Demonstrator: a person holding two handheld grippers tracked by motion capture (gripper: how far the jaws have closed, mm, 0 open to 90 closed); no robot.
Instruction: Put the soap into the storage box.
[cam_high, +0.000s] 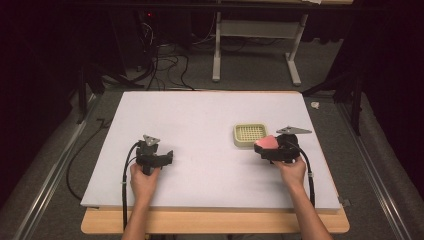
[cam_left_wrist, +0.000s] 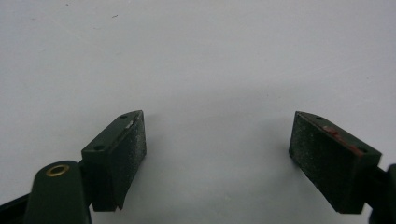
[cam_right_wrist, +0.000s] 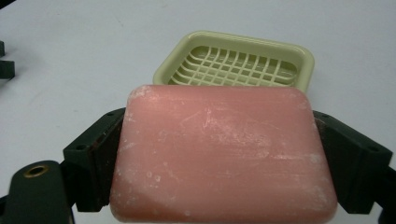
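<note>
While clamping pink soap (cam_right_wrist: 223, 154), right gripper (cam_right_wrist: 223, 161) faces a slotted dish (cam_right_wrist: 236, 60).

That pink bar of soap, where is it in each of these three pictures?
High view: the pink soap bar sits right of centre, clamped in the right gripper.
Left gripper view: not in it.
Right gripper view: the soap lies in the foreground between the jaws.
Shared landmark: the pale green soap dish, just beyond the soap.
</note>
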